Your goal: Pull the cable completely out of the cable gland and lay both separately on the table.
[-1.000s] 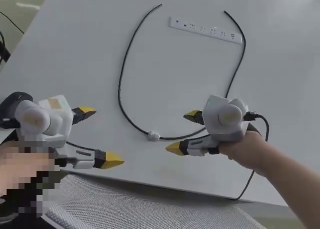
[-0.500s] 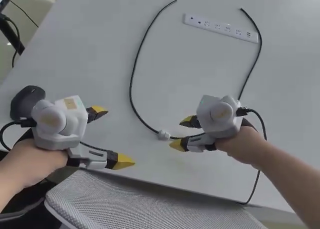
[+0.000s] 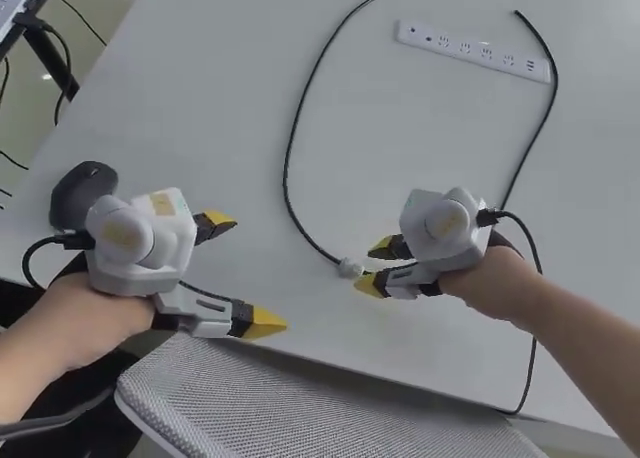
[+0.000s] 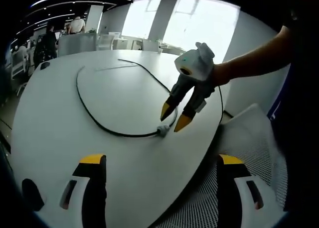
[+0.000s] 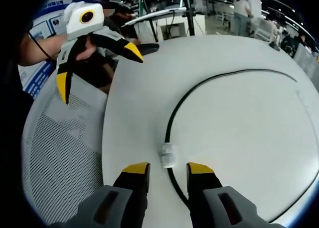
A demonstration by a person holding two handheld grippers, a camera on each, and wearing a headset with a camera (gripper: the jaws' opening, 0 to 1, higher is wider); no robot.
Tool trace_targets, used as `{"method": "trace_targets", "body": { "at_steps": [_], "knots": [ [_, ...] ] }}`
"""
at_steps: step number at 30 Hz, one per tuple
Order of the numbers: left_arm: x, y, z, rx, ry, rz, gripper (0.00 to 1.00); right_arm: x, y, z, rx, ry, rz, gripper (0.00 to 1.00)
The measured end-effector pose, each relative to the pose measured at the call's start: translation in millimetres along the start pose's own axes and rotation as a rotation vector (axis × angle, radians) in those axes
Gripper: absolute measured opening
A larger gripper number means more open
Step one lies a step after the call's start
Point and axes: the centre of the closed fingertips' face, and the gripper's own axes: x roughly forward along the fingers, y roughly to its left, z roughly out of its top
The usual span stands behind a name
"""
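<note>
A long black cable (image 3: 290,148) lies in a loop on the white table (image 3: 200,98), threaded through a small white cable gland (image 3: 349,268) near the table's front edge. In the right gripper view the gland (image 5: 167,155) lies just ahead of the yellow-tipped jaws, which stand a little apart with nothing between them. My right gripper (image 3: 376,265) is open right beside the gland. My left gripper (image 3: 243,272) is open wide at the table's front left edge, away from the cable. The left gripper view shows the gland (image 4: 162,131) and the right gripper (image 4: 176,116) over it.
A white power strip (image 3: 472,51) lies at the far side of the table. A dark computer mouse (image 3: 80,188) sits at the left edge behind my left hand. A grey mesh chair (image 3: 260,408) is below the front edge. People stand in the background.
My right gripper has moved left toward the gland and its jaws have narrowed. The head camera has shifted, so the whole scene sits further right and down.
</note>
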Motion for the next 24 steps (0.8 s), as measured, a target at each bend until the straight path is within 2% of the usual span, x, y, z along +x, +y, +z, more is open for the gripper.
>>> {"method": "trace_targets", "body": {
  "at_steps": [2,5,24],
  "knots": [
    [0.3,-0.3,-2.1,0.006,0.009,0.001,0.91,1.9,0.5,1.6,0.003,-0.004,0.004,0.26],
    [0.1,0.6,-0.5,-0.012,-0.006,0.008,0.92,6.4,2.9,1.8,-0.006,0.004,0.014,0.25],
    [-3.0,3.2,-5.3,-0.03,-0.007,0.022,0.91,13.6,2.6,0.5,-0.036,0.033,0.028,0.09]
  ]
}}
